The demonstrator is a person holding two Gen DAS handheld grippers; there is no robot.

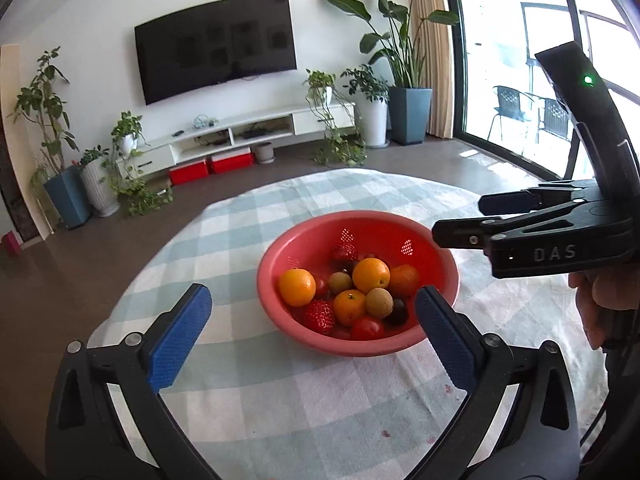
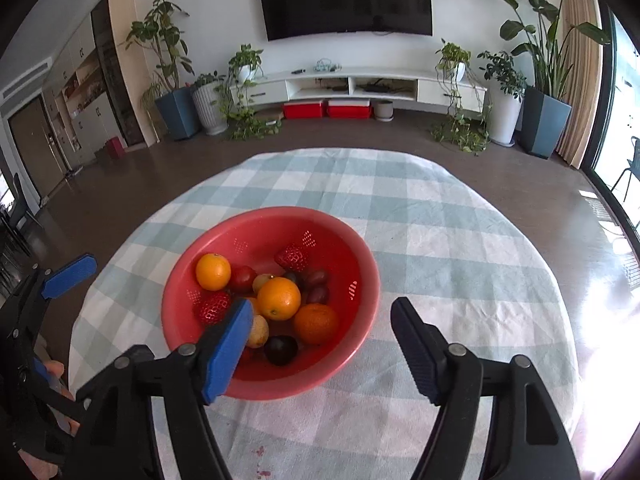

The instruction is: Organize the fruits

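A red colander bowl (image 1: 308, 236) (image 2: 264, 232) stands on the checked tablecloth. It holds oranges (image 1: 297, 287) (image 2: 279, 298), strawberries (image 1: 319, 315) (image 2: 292, 257), small brownish kiwis (image 1: 379, 302), cherry tomatoes (image 1: 367, 328) and dark plums (image 2: 281, 349). My left gripper (image 1: 312, 294) hovers open in front of the bowl's near rim, nothing between its blue pads. My right gripper (image 2: 322, 307) is open too, above the bowl's near right side and empty; in the left wrist view it (image 1: 460, 220) reaches in from the right, above the bowl's far rim.
The round table's cloth (image 1: 280, 400) (image 2: 460, 240) lies bare around the bowl, with small red stains near the front edge. A hand (image 1: 604, 304) holds the right gripper. The left gripper's blue pad (image 2: 70, 270) shows at the left. A TV wall, potted plants and a window lie beyond.
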